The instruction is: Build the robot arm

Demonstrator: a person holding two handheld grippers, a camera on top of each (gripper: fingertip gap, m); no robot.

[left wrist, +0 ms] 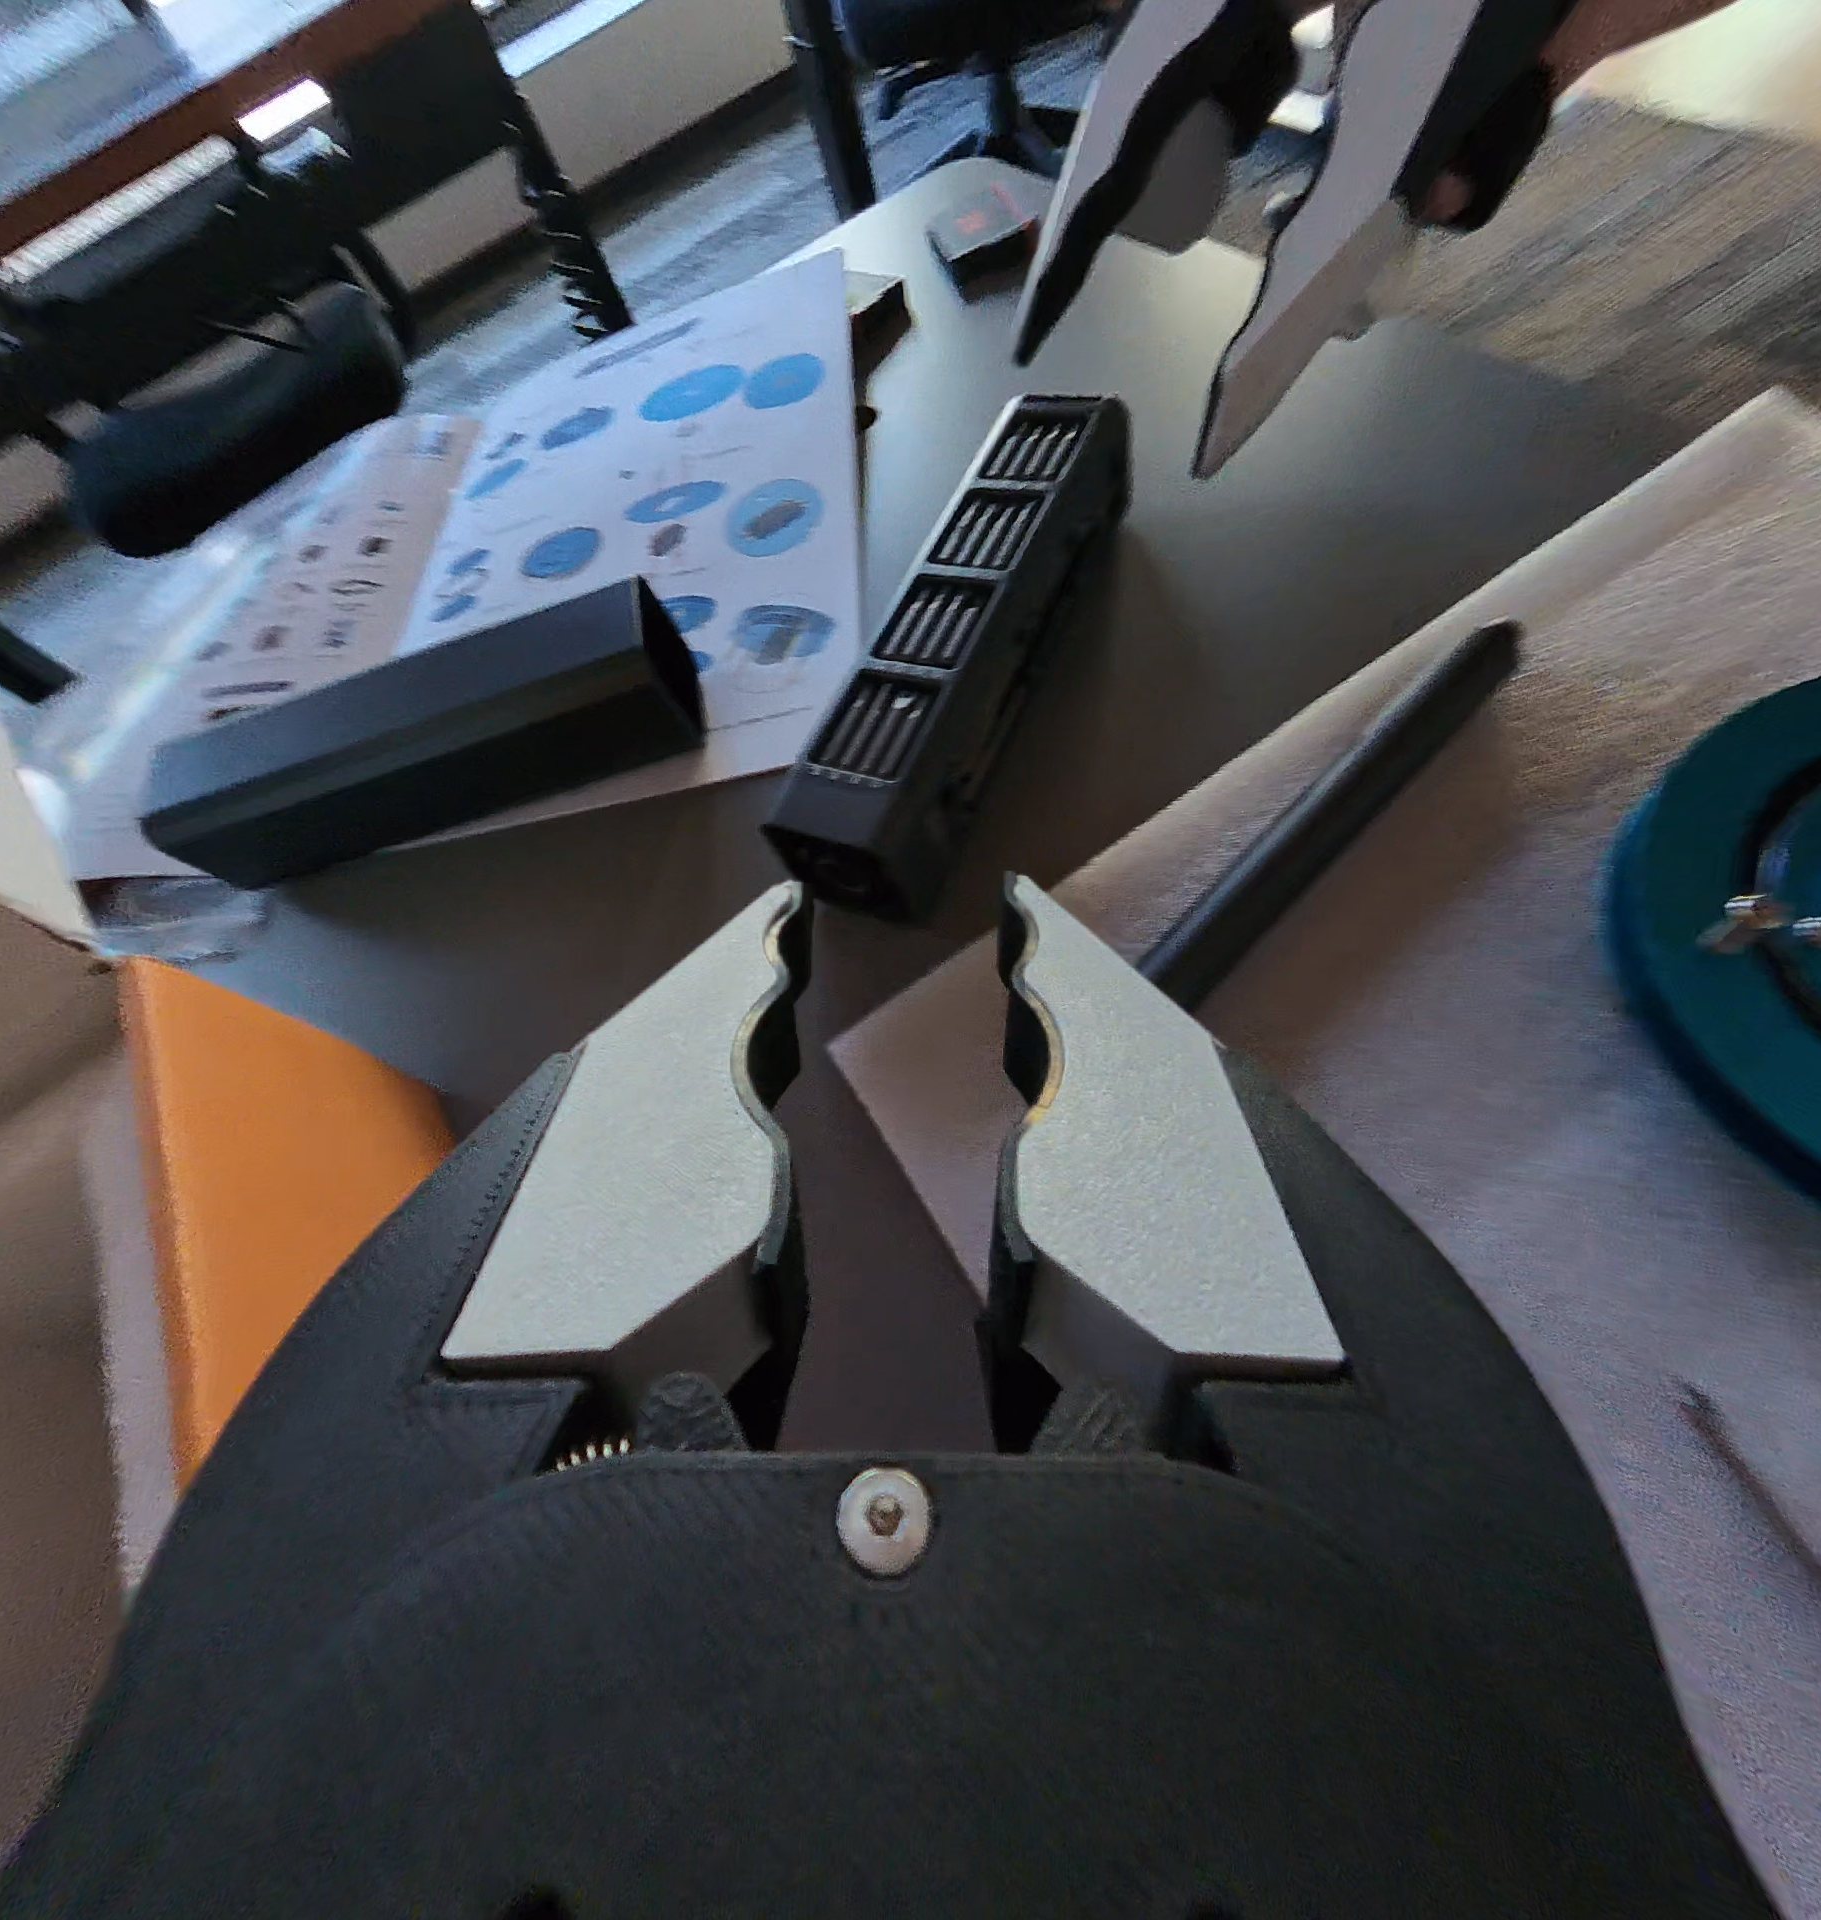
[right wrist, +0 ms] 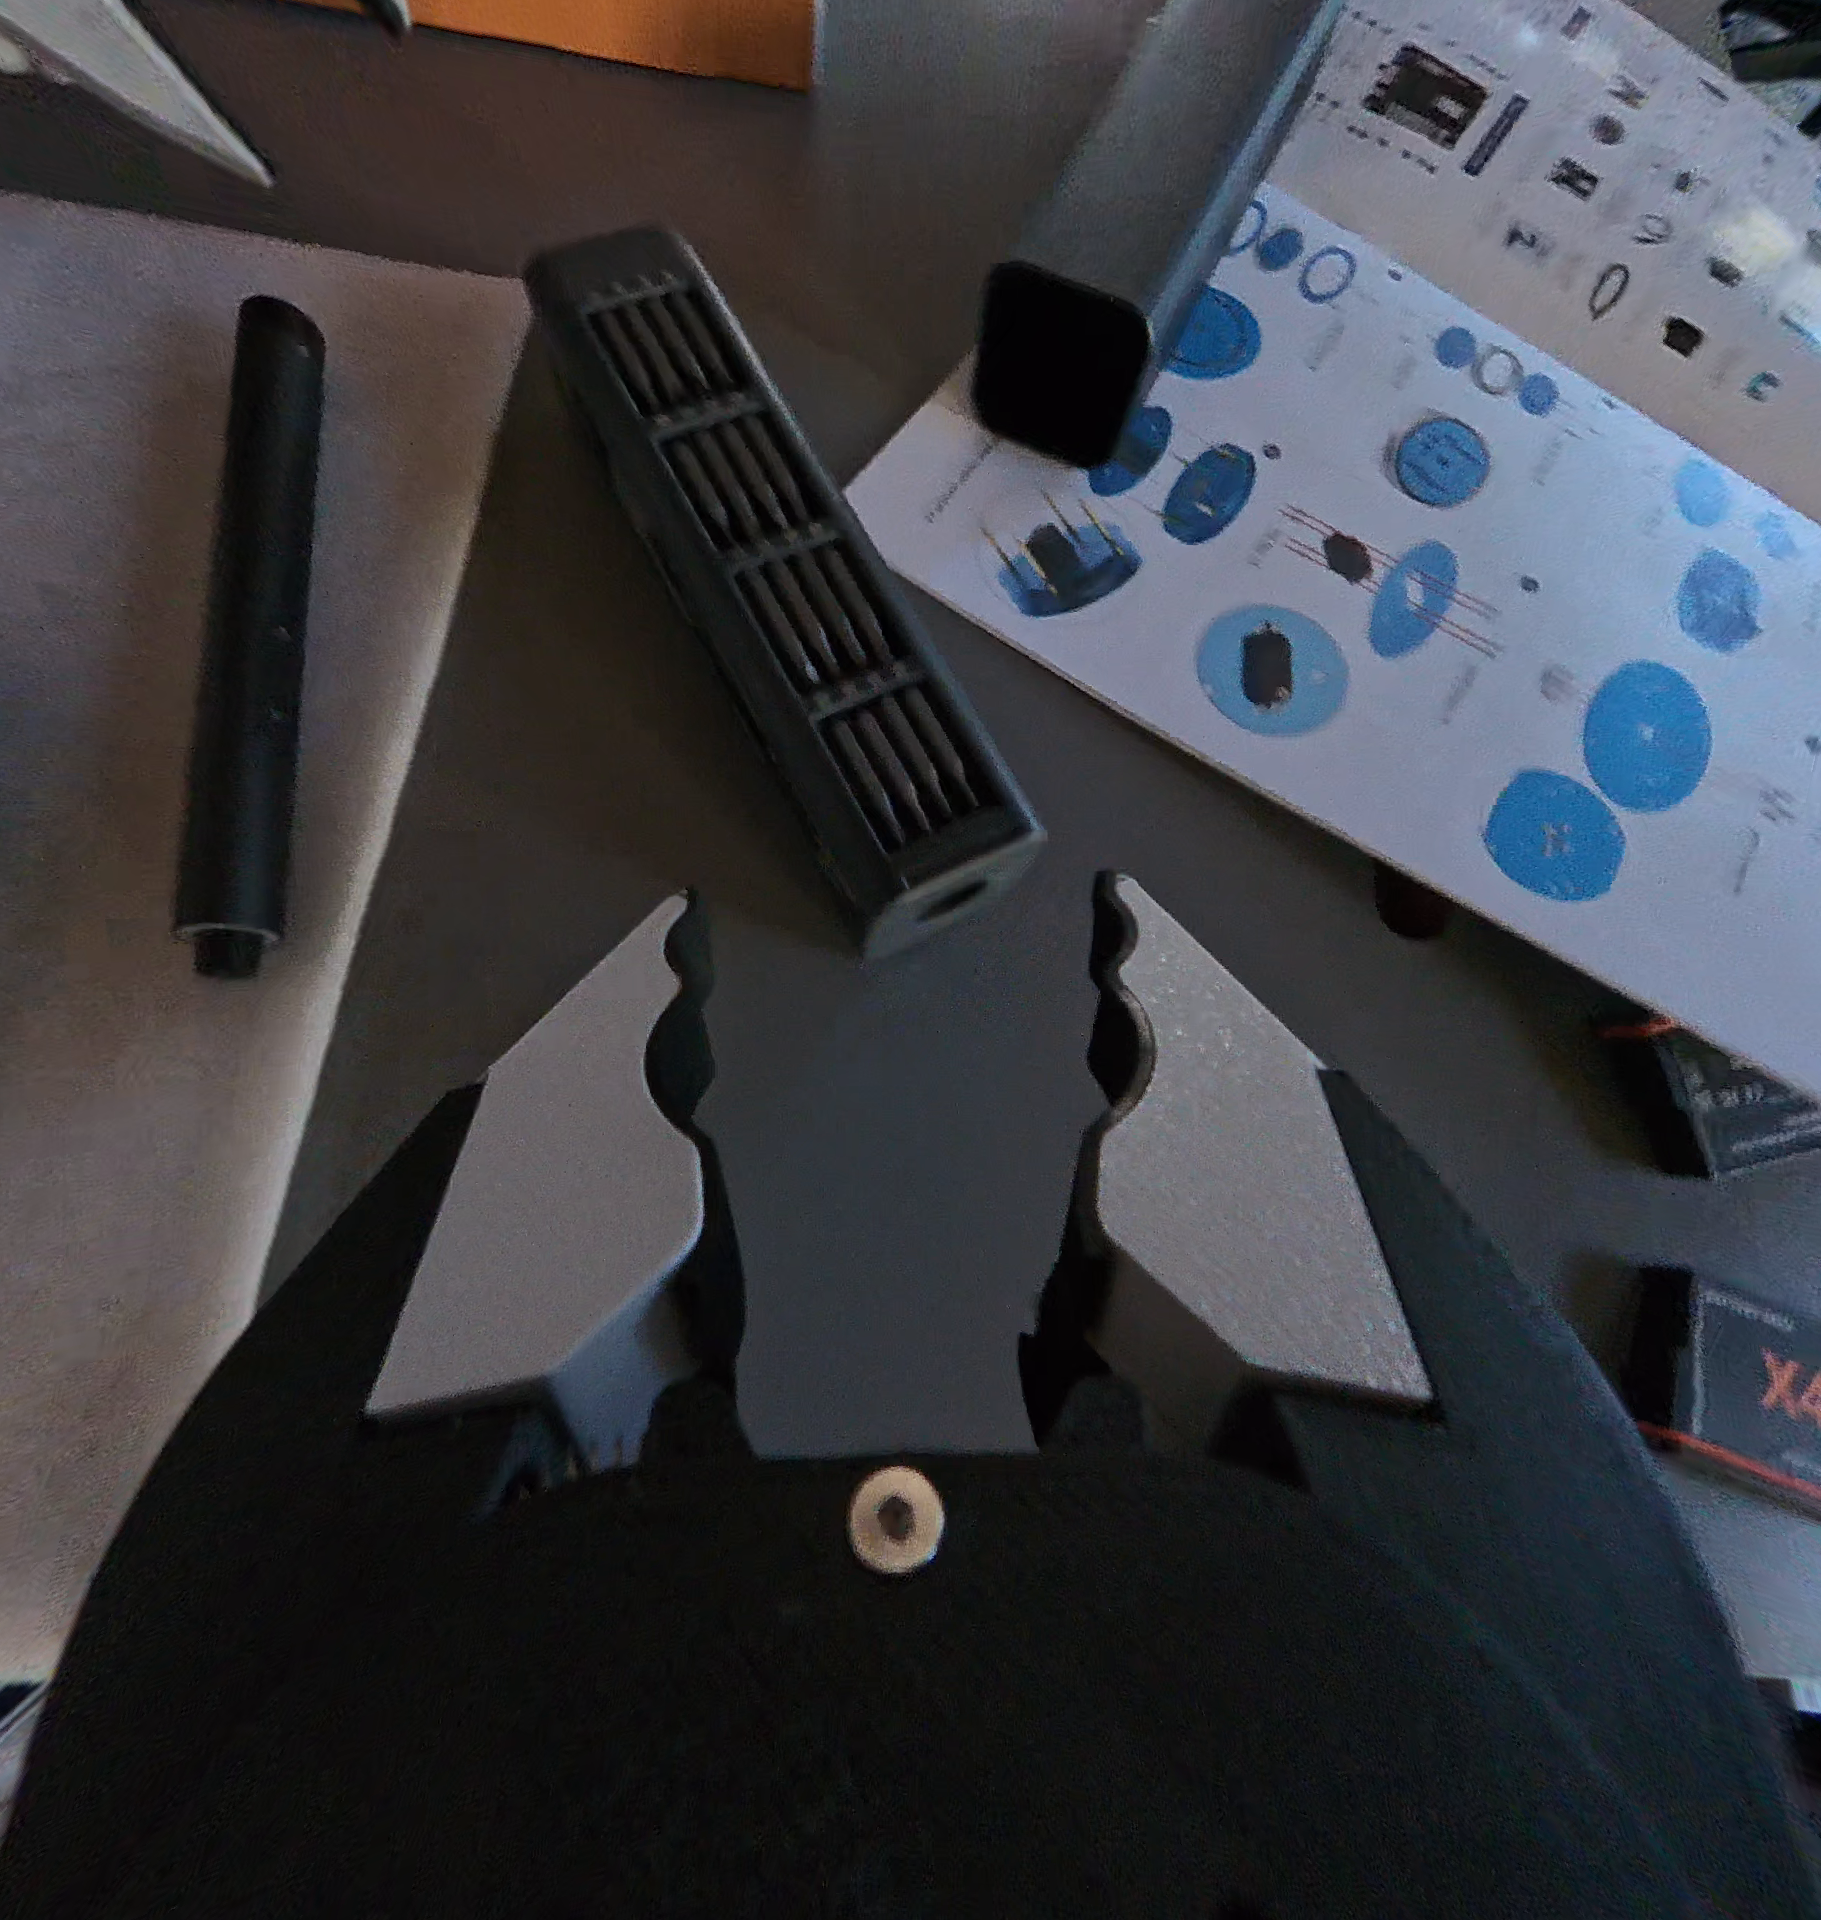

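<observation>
A long black bit tray (left wrist: 953, 665) with 4 rows of screwdriver bits lay on a dark grey desk (left wrist: 615, 935) and served as the centre of the scene. The left hand-held gripper (left wrist: 904, 904) hovered at the tray's near end, released, with nothing between its fingers. From the opposite end, the right hand-held gripper (right wrist: 893, 904) also hovered just short of the tray, spread wider and equally empty; in the left wrist view it showed beyond the tray's far end (left wrist: 1124, 405). To one side of the tray, a slim black screwdriver handle (right wrist: 246, 634) lay on a pale grey mat (right wrist: 85, 1039), near the tray but apart from it. On the tray's other side, a hollow black sleeve (left wrist: 428, 743) rested on a white printed sheet (right wrist: 1405, 623) with blue circular diagrams. Farther out on the mat sat a teal round disc (left wrist: 1716, 997). An orange flat object (left wrist: 262, 1164) lay by the left gripper.
</observation>
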